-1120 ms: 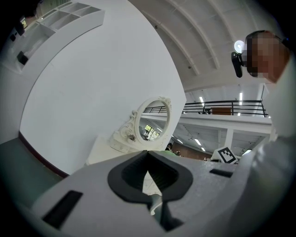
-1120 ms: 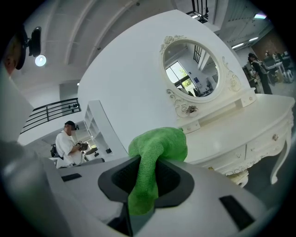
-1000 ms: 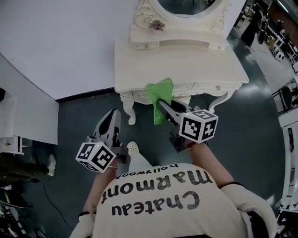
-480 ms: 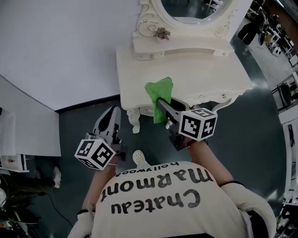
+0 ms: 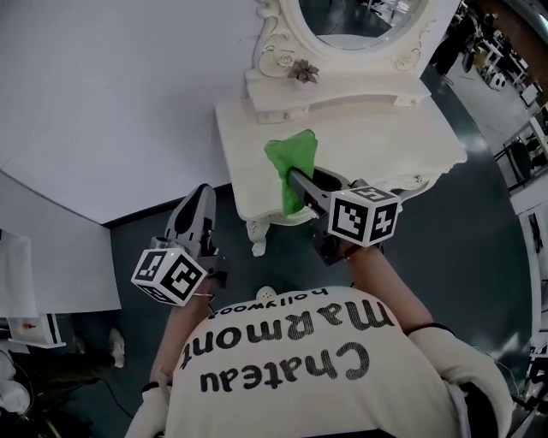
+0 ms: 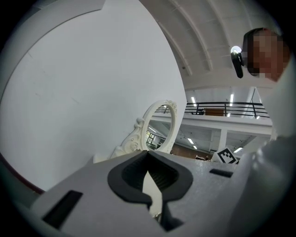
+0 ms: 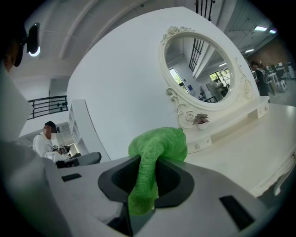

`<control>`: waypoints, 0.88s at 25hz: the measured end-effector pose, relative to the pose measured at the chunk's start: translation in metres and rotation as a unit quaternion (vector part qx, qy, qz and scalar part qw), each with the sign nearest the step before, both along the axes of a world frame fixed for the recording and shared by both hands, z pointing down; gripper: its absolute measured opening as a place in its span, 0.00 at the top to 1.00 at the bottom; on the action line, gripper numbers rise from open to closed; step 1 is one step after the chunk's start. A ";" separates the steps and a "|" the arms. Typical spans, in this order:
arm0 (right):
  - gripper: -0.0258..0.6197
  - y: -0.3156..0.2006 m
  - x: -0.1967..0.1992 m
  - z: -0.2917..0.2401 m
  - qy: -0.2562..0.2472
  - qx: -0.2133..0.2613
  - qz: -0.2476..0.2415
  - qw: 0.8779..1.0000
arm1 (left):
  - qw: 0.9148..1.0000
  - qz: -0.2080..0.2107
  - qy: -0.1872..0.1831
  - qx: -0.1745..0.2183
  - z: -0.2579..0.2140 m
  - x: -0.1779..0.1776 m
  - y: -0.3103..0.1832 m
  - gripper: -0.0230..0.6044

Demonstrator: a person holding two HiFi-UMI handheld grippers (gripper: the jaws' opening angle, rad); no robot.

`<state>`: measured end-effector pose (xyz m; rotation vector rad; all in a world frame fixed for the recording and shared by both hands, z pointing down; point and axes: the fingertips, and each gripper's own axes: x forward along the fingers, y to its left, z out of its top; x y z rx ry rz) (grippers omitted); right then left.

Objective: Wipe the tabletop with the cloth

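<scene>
The right gripper [image 5: 297,178] is clamped on the green cloth [image 5: 289,156], which lies bunched on the front left part of the white dressing table [image 5: 390,128]. The left gripper [image 5: 199,198], jaws together and empty, hangs over the floor beside it

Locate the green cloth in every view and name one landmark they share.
Head view: upper middle; the green cloth hangs over the front of the tabletop, pinched by the right gripper.
Left gripper view: not in it.
Right gripper view: centre, clamped between the jaws and bunched above them.
Shared landmark: the ornate white mirror.
</scene>
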<state>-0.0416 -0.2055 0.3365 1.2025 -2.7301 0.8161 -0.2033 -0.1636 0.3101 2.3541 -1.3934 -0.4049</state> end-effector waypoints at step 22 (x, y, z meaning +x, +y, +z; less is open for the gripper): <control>0.81 -0.101 -0.085 0.099 0.095 -0.089 -0.088 0.988 | 0.993 -0.089 0.015 -0.077 0.064 -0.086 -0.062 0.95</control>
